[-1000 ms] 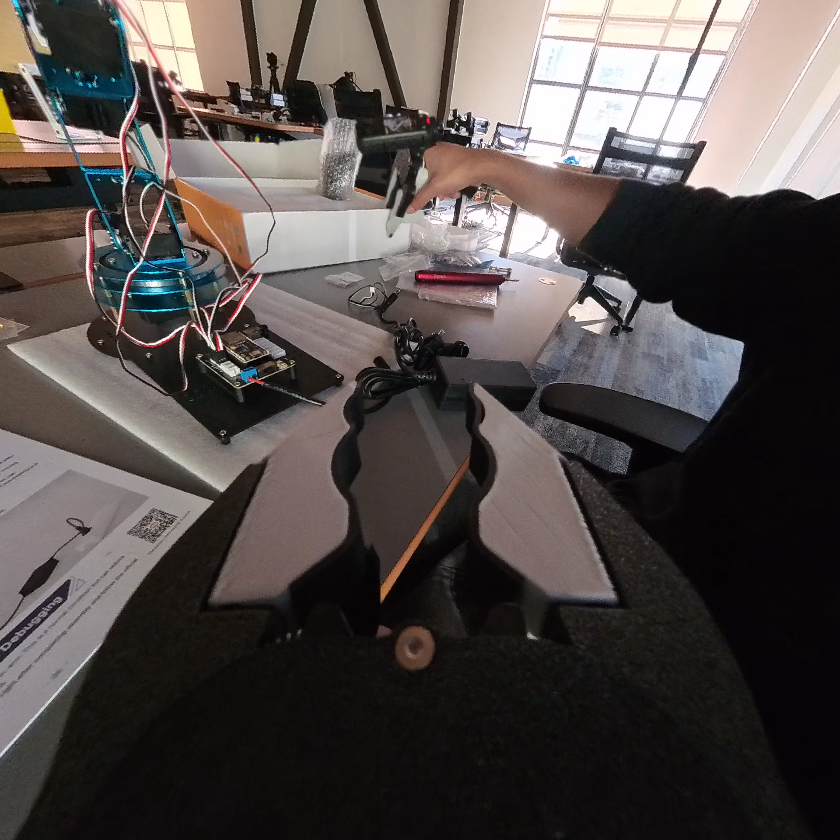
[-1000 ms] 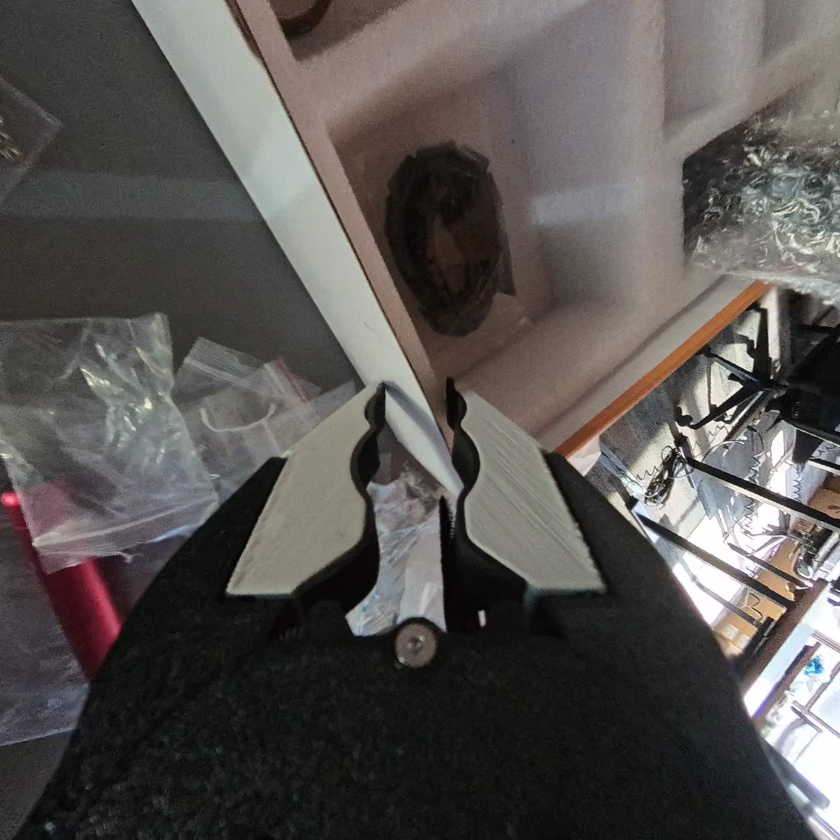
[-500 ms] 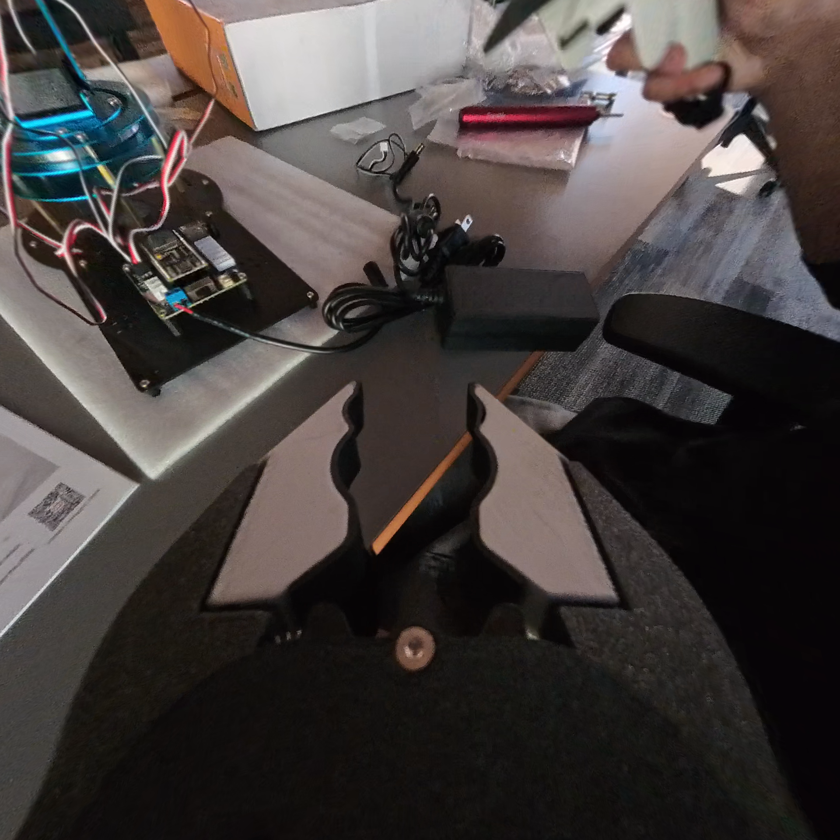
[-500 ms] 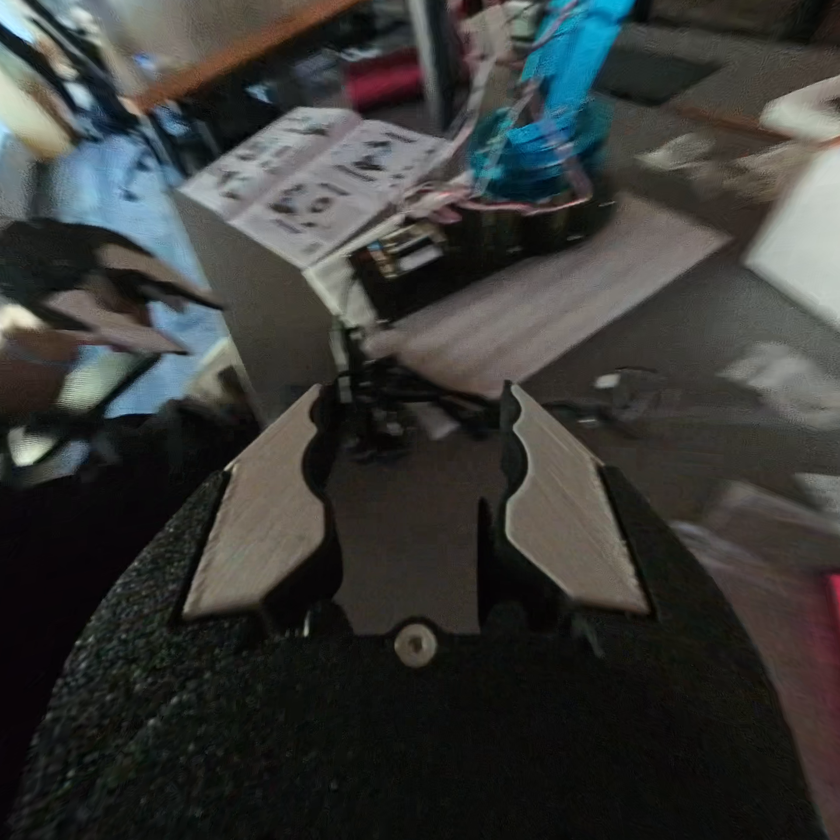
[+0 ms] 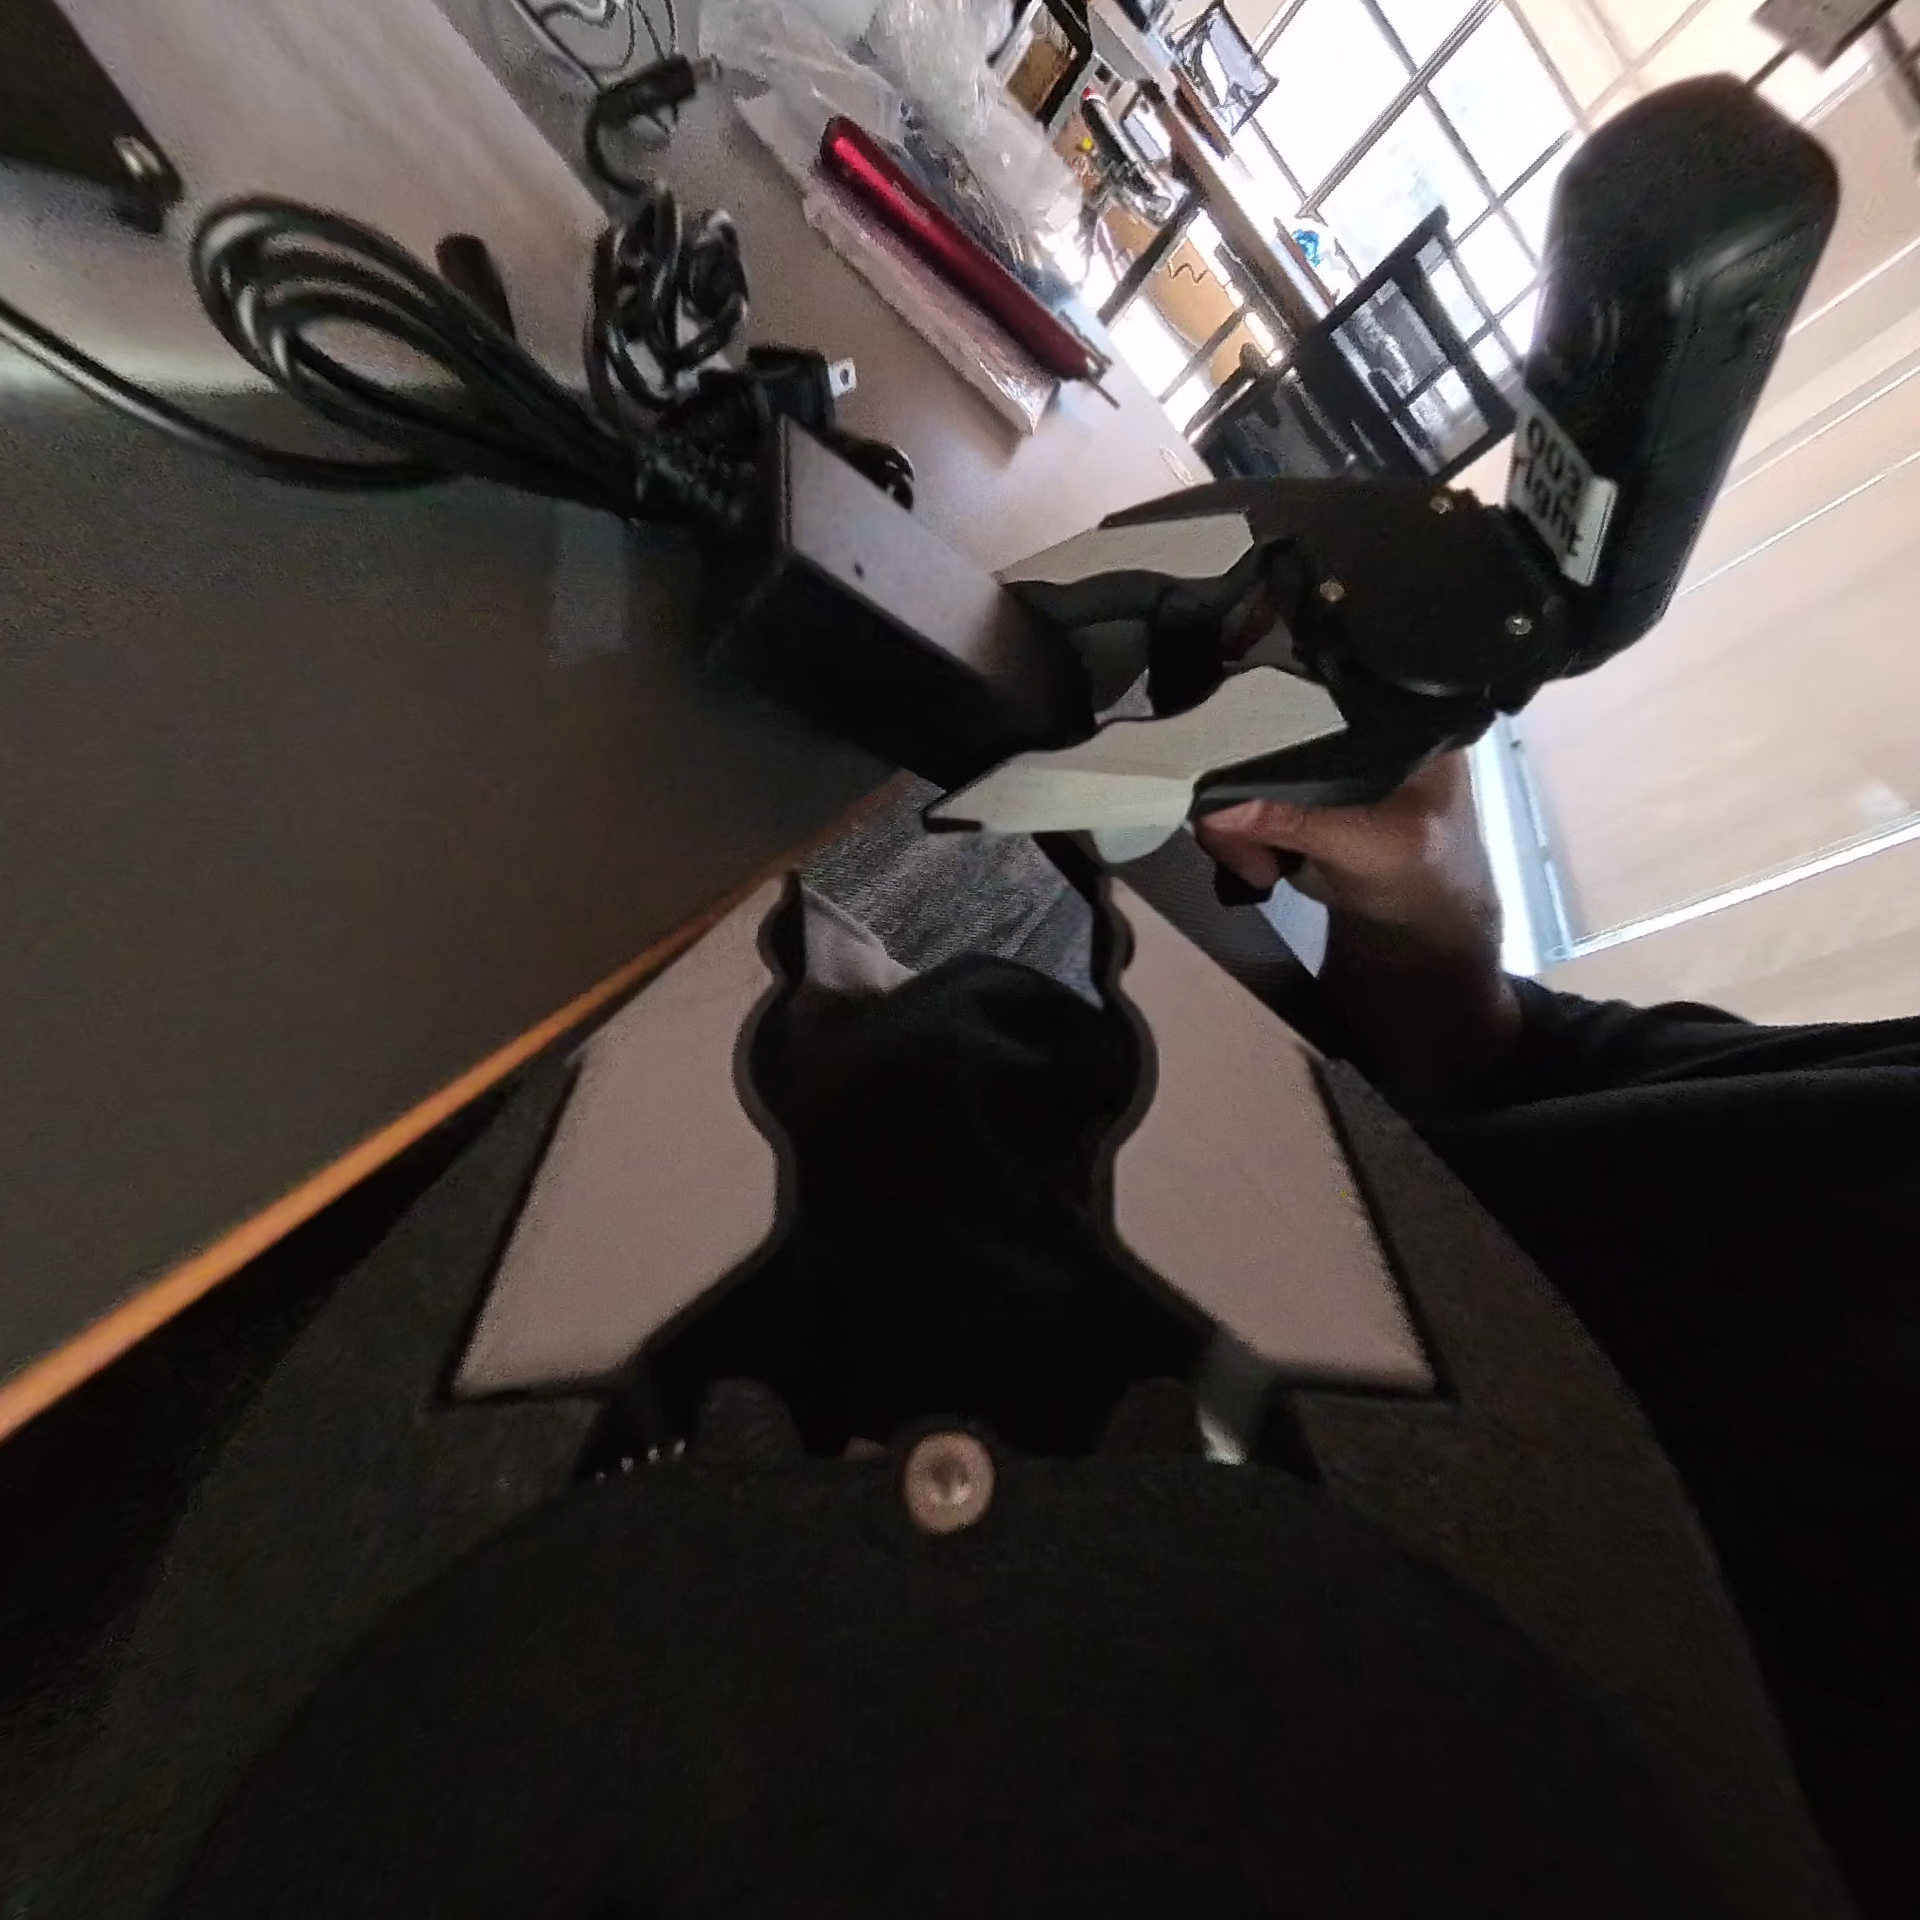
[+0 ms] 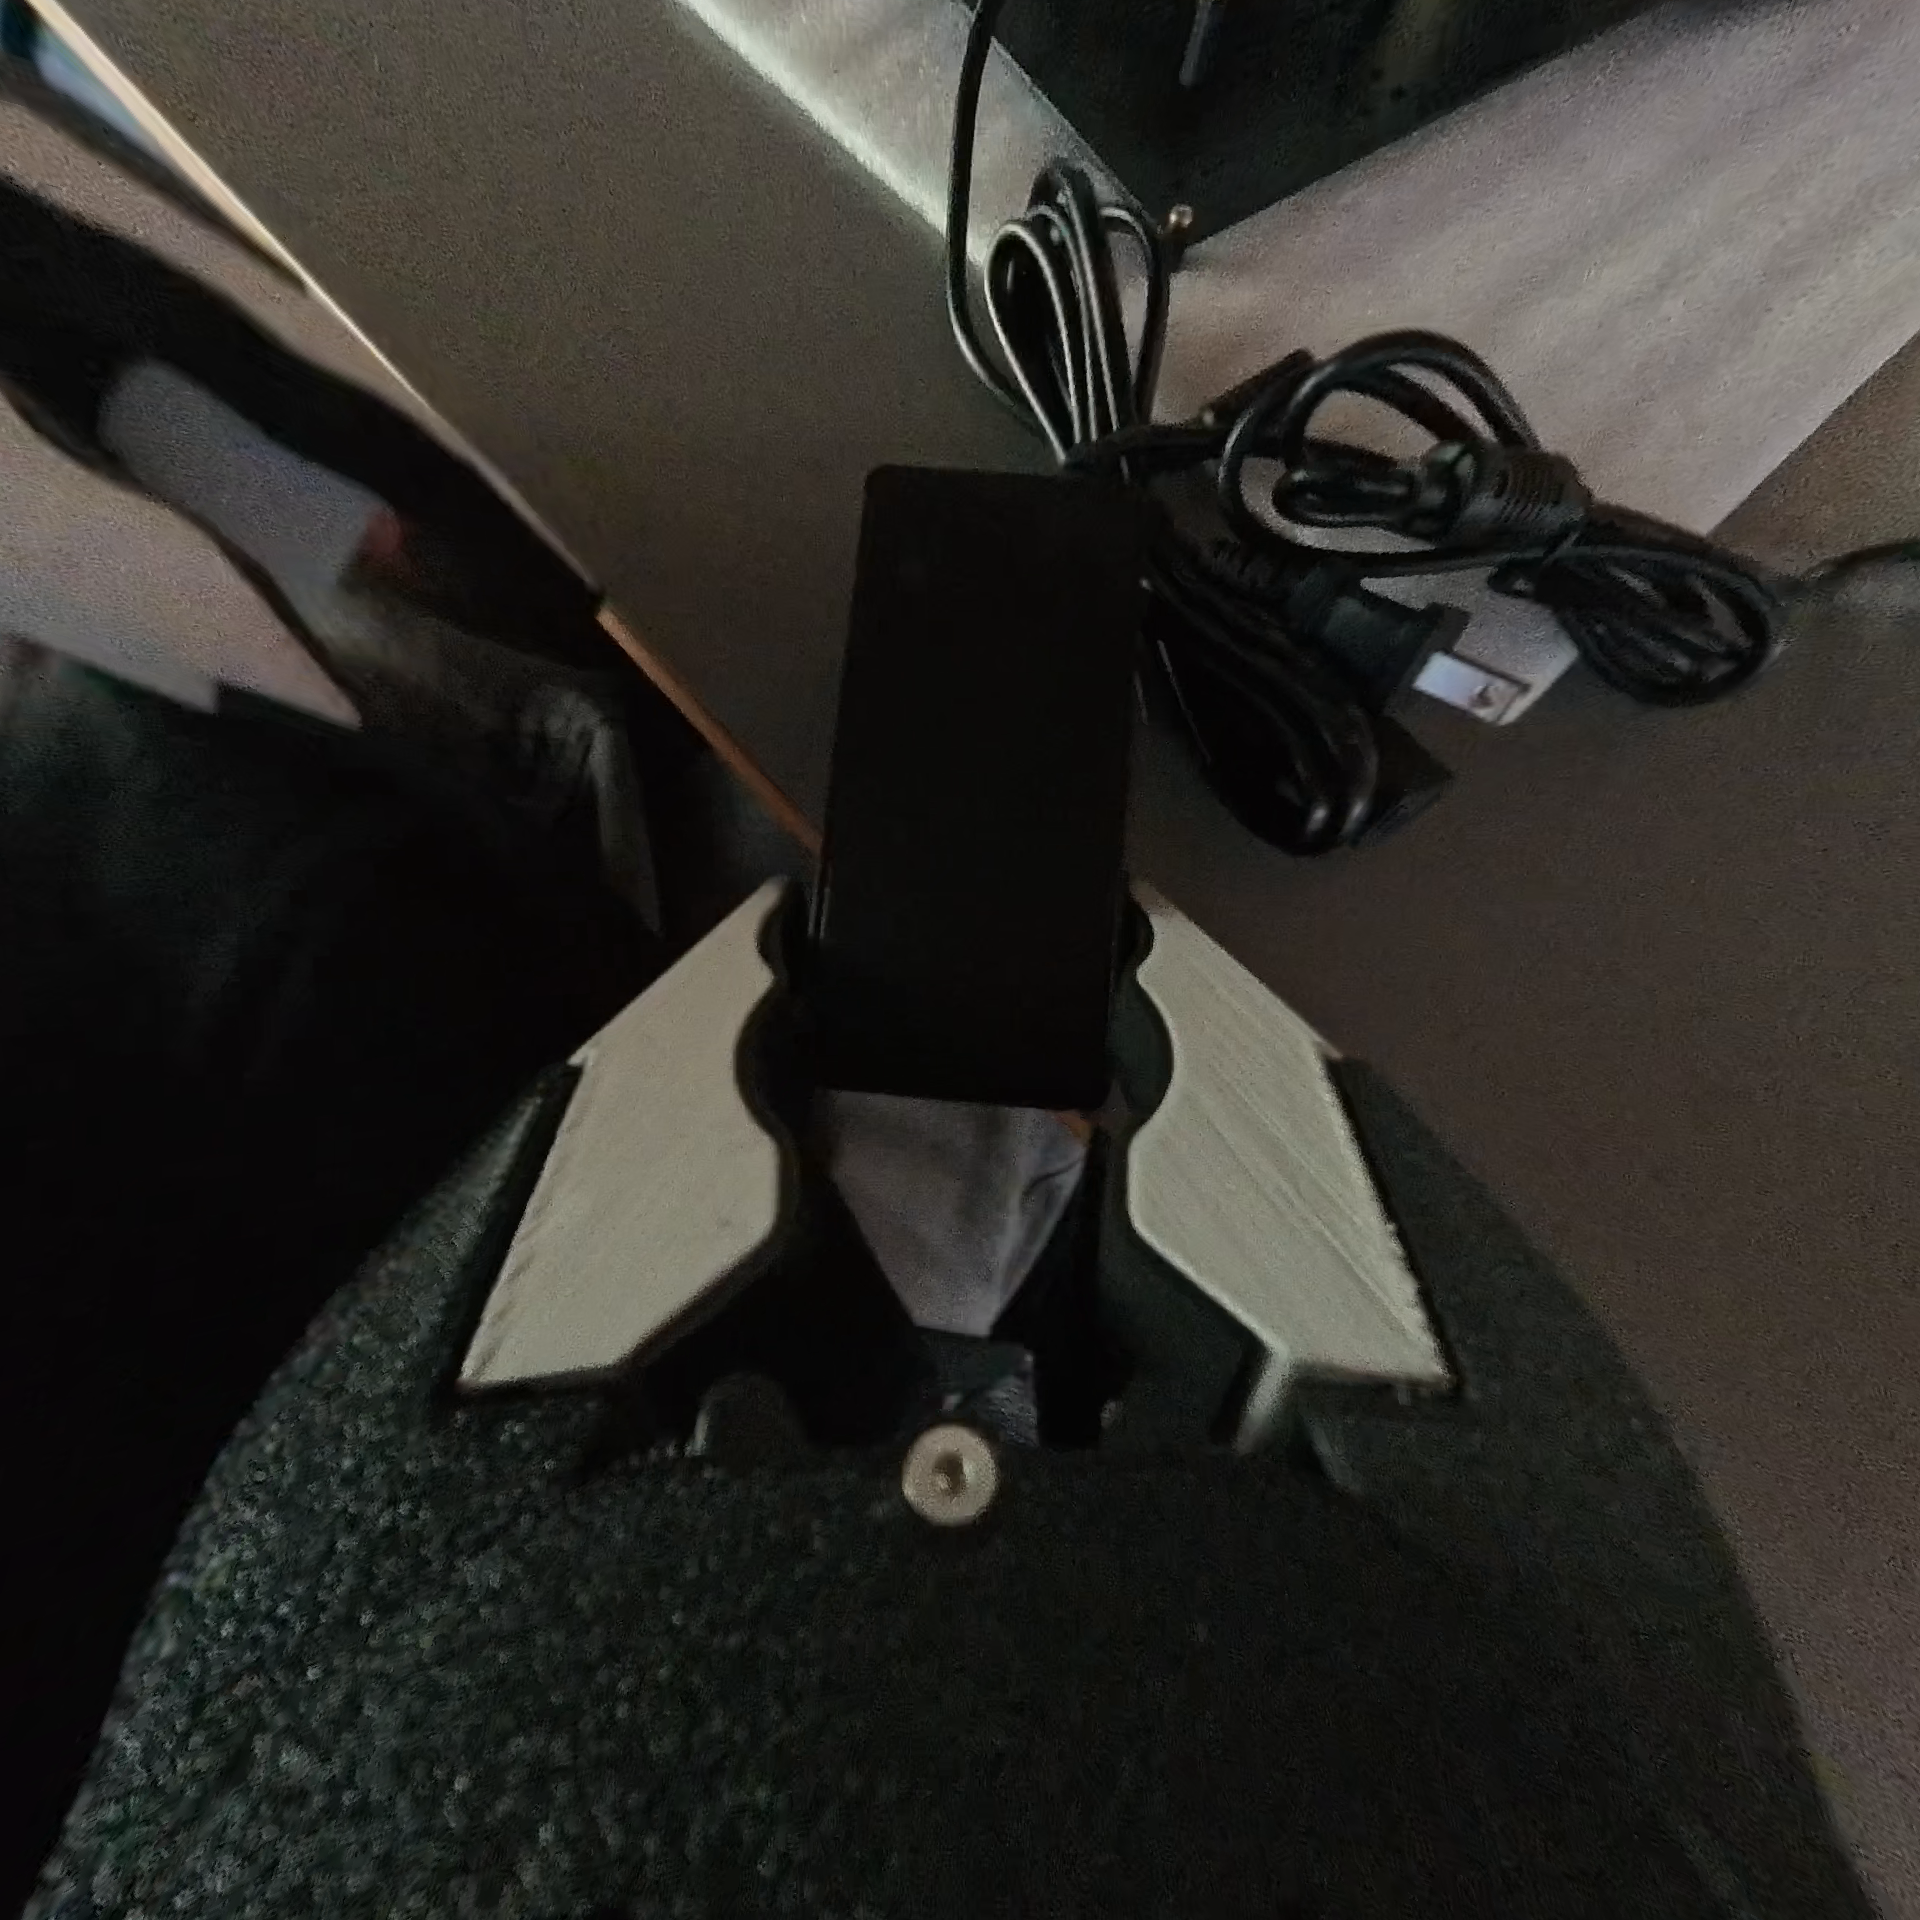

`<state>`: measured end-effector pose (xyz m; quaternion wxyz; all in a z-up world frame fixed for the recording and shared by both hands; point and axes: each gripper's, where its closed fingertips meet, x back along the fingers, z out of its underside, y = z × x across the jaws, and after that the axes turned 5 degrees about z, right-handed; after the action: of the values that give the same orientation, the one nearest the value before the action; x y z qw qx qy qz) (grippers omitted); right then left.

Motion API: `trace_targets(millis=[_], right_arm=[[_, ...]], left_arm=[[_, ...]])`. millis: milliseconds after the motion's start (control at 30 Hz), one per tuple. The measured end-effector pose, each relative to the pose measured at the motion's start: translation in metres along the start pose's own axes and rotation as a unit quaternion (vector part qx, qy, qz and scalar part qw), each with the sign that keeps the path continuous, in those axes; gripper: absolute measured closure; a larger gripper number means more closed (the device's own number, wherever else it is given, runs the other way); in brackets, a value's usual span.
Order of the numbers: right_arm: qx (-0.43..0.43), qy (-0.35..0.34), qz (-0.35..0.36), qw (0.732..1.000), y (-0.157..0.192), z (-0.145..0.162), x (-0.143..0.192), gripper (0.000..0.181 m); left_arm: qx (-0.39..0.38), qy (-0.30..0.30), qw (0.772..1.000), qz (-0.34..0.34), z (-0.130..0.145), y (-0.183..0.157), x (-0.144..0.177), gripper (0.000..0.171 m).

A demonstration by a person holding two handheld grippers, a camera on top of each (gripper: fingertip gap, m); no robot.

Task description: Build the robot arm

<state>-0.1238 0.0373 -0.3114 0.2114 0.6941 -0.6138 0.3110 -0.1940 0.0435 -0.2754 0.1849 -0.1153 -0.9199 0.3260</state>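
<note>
A black power adapter [image 6: 977, 727] lies flat on the grey table [image 6: 1558, 987] near its orange front edge, with its coiled black cables [image 6: 1455, 540] beside it. My right gripper [image 6: 961, 914] is open, and its jaws straddle the adapter's near end, close to both sides. The left wrist view shows this from the side: the right gripper [image 5: 977, 701], held by a hand [image 5: 1351, 862], has one finger on each side of the adapter [image 5: 873, 582]. My left gripper [image 5: 945, 894] is open and empty, tilted, just off the table's edge [image 5: 312, 1174] over a dark sleeve.
A red tube [image 5: 935, 270] in a plastic sleeve and clear bags lie farther along the table. A white foam sheet [image 6: 1558, 260] carries a black base plate [image 6: 1351, 83] behind the cables. A black office chair [image 5: 1382, 343] stands by the windows.
My right gripper has swung from the white box across the table and down onto the adapter's end, opening on the way. My left gripper has dropped and rolled towards the table's edge.
</note>
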Motion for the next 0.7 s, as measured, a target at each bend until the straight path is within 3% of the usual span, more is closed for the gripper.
trace_targets(millis=[133, 200, 300, 333, 433, 567, 700], right_arm=[[-0.119, -0.062, -0.112, 0.985, 0.035, -0.014, 0.018, 0.126], [-0.093, -0.084, -0.089, 0.988, 0.047, -0.021, 0.022, 0.126], [-0.019, -0.087, -0.039, 0.995, 0.067, -0.025, 0.017, 0.125], [0.003, -0.093, -0.013, 0.996, 0.071, -0.027, 0.014, 0.124], [0.076, -0.118, 0.035, 0.990, 0.080, -0.033, 0.011, 0.122], [0.033, -0.137, -0.097, 0.985, 0.103, -0.040, 0.020, 0.101], [-0.046, -0.163, -0.150, 0.974, 0.067, -0.046, 0.037, 0.118]], left_arm=[[0.075, -0.007, 0.997, 0.033, 0.010, -0.009, -0.011, 0.088], [0.112, -0.017, 0.991, 0.076, 0.005, -0.017, -0.015, 0.090], [0.131, -0.033, 0.984, 0.116, -0.005, -0.026, -0.013, 0.110], [0.124, -0.036, 0.986, 0.103, -0.006, -0.021, -0.011, 0.128], [0.071, -0.032, 0.993, 0.093, -0.011, -0.017, 0.003, 0.134], [-0.090, -0.035, 0.994, 0.046, -0.034, -0.022, 0.035, 0.135], [-0.130, -0.057, 0.986, 0.086, -0.062, -0.045, 0.081, 0.135]])
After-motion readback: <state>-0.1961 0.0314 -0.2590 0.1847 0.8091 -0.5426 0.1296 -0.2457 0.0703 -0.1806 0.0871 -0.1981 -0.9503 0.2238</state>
